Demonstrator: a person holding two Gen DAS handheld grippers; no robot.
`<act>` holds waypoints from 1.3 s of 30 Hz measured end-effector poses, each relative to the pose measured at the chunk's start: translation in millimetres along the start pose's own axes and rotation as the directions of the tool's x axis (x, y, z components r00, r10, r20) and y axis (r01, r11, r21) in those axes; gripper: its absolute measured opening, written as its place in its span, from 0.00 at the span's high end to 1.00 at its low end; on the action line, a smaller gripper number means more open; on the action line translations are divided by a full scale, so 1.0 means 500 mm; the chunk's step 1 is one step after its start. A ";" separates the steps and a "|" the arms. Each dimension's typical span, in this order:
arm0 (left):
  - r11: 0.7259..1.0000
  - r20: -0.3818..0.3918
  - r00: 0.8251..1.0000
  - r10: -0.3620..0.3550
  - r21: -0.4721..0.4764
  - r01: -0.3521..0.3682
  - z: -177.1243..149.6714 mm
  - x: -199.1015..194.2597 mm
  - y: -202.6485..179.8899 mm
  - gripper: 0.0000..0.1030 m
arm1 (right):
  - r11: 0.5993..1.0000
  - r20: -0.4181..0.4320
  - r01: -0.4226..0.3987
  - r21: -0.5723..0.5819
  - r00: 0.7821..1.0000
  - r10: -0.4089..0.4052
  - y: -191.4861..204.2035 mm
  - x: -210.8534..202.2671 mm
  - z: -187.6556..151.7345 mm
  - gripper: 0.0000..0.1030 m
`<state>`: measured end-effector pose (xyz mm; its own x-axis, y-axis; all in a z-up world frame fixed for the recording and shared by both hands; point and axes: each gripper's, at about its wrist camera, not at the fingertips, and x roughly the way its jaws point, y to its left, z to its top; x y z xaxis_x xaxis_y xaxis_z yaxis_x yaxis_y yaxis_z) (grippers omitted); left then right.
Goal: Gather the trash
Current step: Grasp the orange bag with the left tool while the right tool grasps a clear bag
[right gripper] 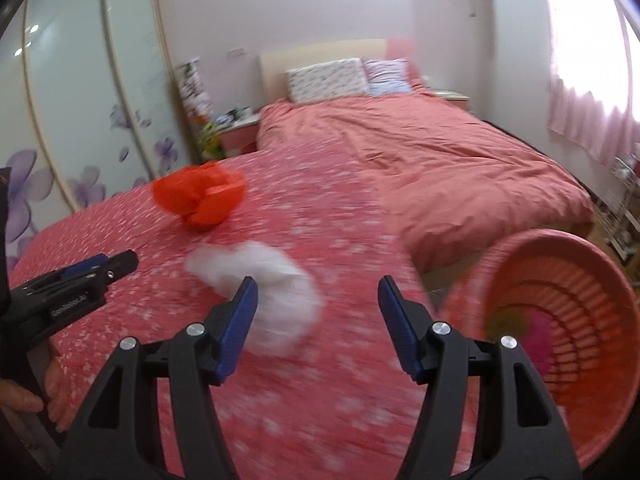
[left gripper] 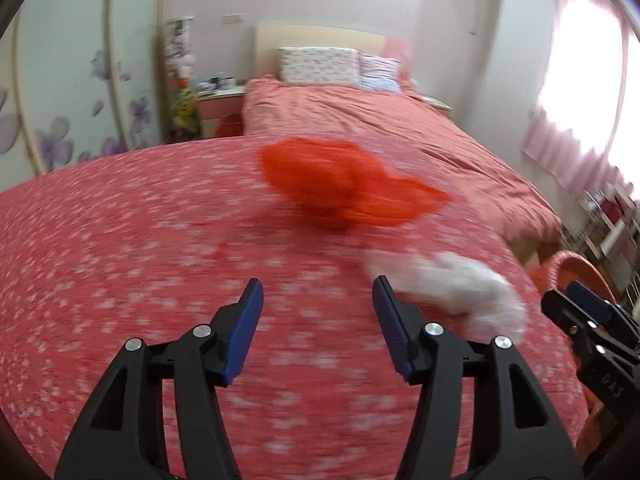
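A crumpled red plastic bag (left gripper: 344, 184) lies on the pink flowered bedspread (left gripper: 140, 240), ahead of my left gripper (left gripper: 318, 292), which is open and empty above the cover. A crumpled white tissue wad (left gripper: 460, 288) lies just right of its right finger. In the right wrist view the white wad (right gripper: 276, 292) sits just ahead of my open, empty right gripper (right gripper: 316, 292), partly behind the left finger, and the red bag (right gripper: 200, 196) lies farther left. A pink slatted basket (right gripper: 568, 320) stands at the right beside the bed, with some coloured items inside.
A second bed with a plain pink quilt (right gripper: 440, 160) and pillows (right gripper: 328, 76) lies beyond. A wardrobe with flower-print doors (right gripper: 80, 100) is on the left, a nightstand (right gripper: 240, 128) by it. Curtained window (right gripper: 592, 80) on the right. Both views are motion-blurred.
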<state>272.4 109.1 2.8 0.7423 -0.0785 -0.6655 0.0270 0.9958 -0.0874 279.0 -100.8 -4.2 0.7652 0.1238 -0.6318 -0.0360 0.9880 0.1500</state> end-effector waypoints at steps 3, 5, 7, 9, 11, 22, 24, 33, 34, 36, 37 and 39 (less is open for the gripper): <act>0.999 0.000 1.000 0.023 -0.032 -0.023 0.003 -0.001 0.039 0.43 | 1.000 -0.036 -0.007 -0.030 0.999 0.006 0.052 0.045 0.014 0.32; 0.998 0.001 0.999 0.032 -0.054 -0.032 0.006 0.001 0.062 0.43 | 0.999 -0.063 -0.008 -0.047 0.998 0.005 0.083 0.075 0.015 0.32; 0.997 0.002 0.999 0.033 -0.068 -0.033 0.007 -0.002 0.077 0.42 | 0.998 -0.102 0.005 -0.063 0.995 -0.011 0.100 0.106 0.017 0.32; 0.996 0.001 1.000 0.030 -0.080 -0.030 0.010 0.000 0.084 0.42 | 0.997 -0.137 0.016 -0.076 0.990 -0.026 0.100 0.125 0.015 0.32; 0.996 0.003 1.000 0.025 -0.084 -0.025 0.010 0.002 0.089 0.42 | 0.998 -0.148 0.011 -0.066 0.989 -0.021 0.096 0.129 0.015 0.42; 0.997 0.036 0.999 -0.037 -0.073 0.040 0.071 0.043 0.022 0.31 | 0.998 -0.113 0.050 0.040 0.993 -0.045 0.002 0.056 -0.011 0.76; 0.998 0.044 0.998 -0.039 -0.047 0.042 0.099 0.065 -0.011 0.30 | 0.995 -0.091 0.059 0.082 0.995 -0.051 -0.026 0.035 -0.014 0.76; 0.999 -0.057 0.998 0.022 0.033 -0.020 0.150 0.200 -0.063 0.27 | 0.987 -0.070 0.048 0.152 0.997 -0.038 -0.087 0.011 -0.013 0.76; 0.999 -0.072 0.997 0.023 0.040 -0.021 0.145 0.209 -0.063 0.33 | 0.987 -0.071 0.043 0.156 0.997 -0.033 -0.091 0.012 -0.014 0.76; 0.999 -0.120 0.993 0.009 0.048 -0.003 0.130 0.230 -0.064 0.48 | 0.986 -0.072 0.043 0.159 0.997 -0.032 -0.092 0.013 -0.016 0.76; 0.999 -0.129 0.992 0.000 0.040 0.005 0.123 0.233 -0.063 0.52 | 0.986 -0.073 0.043 0.163 0.997 -0.031 -0.095 0.013 -0.018 0.76; 0.999 -0.109 0.994 -0.009 0.040 0.014 0.116 0.229 -0.064 0.61 | 0.985 -0.074 0.046 0.169 0.997 -0.034 -0.094 0.010 -0.020 0.76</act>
<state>395.2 71.0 -27.8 0.6645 -0.0925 -0.7415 0.0639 0.9957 -0.0669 278.1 -145.4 -22.2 0.7164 0.0967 -0.6909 0.1083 0.9629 0.2471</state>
